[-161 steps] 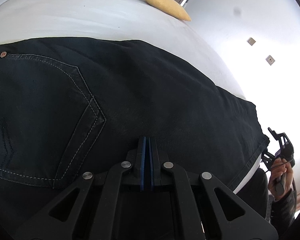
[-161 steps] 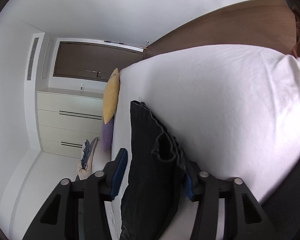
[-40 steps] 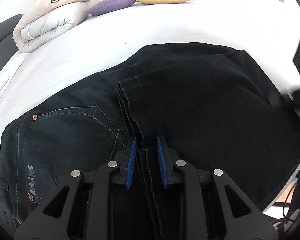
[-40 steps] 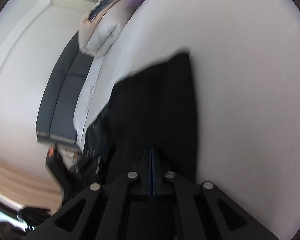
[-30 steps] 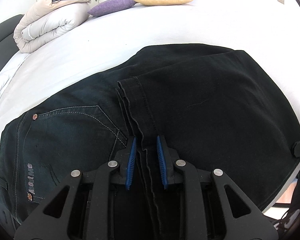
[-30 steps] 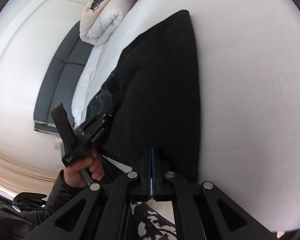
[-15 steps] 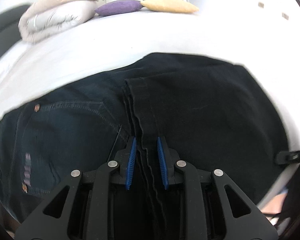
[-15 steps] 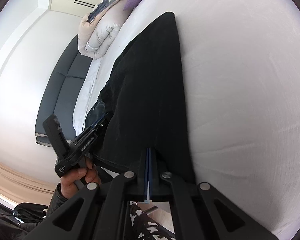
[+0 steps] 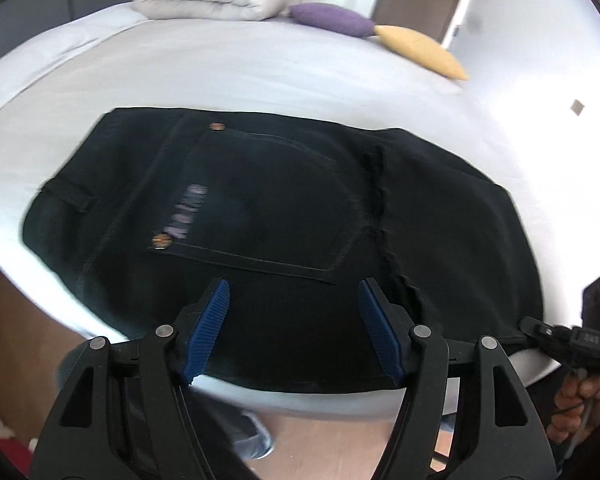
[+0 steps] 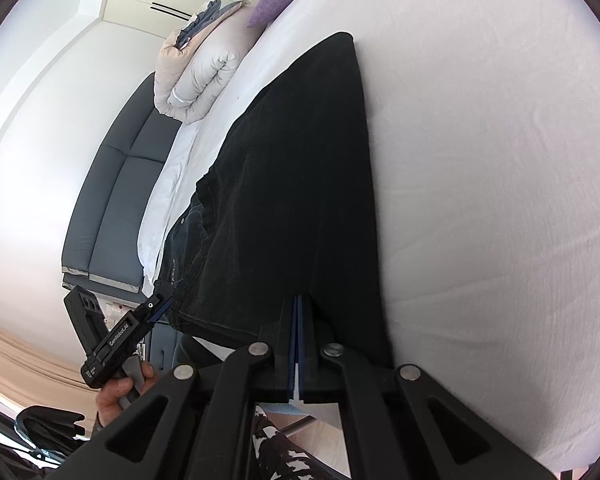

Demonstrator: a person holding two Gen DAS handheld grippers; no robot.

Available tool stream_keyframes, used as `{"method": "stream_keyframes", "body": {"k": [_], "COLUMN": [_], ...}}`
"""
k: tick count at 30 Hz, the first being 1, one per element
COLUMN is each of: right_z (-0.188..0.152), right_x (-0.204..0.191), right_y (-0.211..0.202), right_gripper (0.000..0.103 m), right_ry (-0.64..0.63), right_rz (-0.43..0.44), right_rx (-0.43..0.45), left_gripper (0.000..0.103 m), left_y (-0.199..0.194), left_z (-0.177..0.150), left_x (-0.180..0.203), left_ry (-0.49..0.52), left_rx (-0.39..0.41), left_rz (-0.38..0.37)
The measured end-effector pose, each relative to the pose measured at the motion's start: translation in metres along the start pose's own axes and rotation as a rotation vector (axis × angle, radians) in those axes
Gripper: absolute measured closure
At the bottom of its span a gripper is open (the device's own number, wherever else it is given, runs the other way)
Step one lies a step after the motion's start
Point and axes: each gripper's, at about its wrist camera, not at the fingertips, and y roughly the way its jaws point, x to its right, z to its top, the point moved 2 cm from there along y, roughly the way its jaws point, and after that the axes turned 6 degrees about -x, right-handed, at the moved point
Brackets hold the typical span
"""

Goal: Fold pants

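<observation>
My left gripper [image 9: 294,328], jaws just opened and empty, hovers over the folded black denim pants [image 9: 300,220] at the white bed's [image 9: 260,68] near edge; my right gripper [image 10: 298,344] is fully closed at the fold's near edge.

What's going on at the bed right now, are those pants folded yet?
A person with a gripper in each hand is folding black pants on a white bed. The legs are already folded over the seat. The left gripper has just been opening its jaws, nothing between them. The right gripper is shut at the pants' near edge.
</observation>
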Motion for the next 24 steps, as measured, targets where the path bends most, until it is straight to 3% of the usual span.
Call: {"method": "stream_keyframes", "body": {"k": [6, 8, 10, 15, 19, 24], "right_z": [-0.001, 0.0, 0.006, 0.044, 0.08, 0.113], "right_x": [-0.008, -0.023, -0.039, -0.055, -0.058, -0.069], "right_y": [-0.007, -0.014, -0.021, -0.027, -0.009, 0.04], "right_gripper": [0.103, 0.095, 0.072, 0.071, 0.071, 0.071], "right_ry": [0.014, -0.026, -0.074, -0.114, -0.081, -0.066], "right_rz": [-0.022, -0.053, -0.041, -0.022, 0.049, 0.035], "right_rx": [-0.009, -0.017, -0.006, 0.022, 0.0, -0.075], "left_gripper": [0.032, 0.031, 0.031, 0.031, 0.031, 0.031], "left_y": [-0.027, -0.035, -0.041, -0.039, -0.034, -0.03], "left_z": [0.007, 0.009, 0.01, 0.012, 0.009, 0.003], "left_x": [-0.041, -0.058, -0.069, -0.078, -0.112, -0.149], "left_ry": [-0.146, -0.202, -0.218, -0.253, -0.415, -0.53], "left_rx": [0.057, 0.074, 0.085, 0.078, 0.076, 0.075], "left_rz": [-0.04, -0.081, -0.101, -0.104, -0.205, -0.226]}}
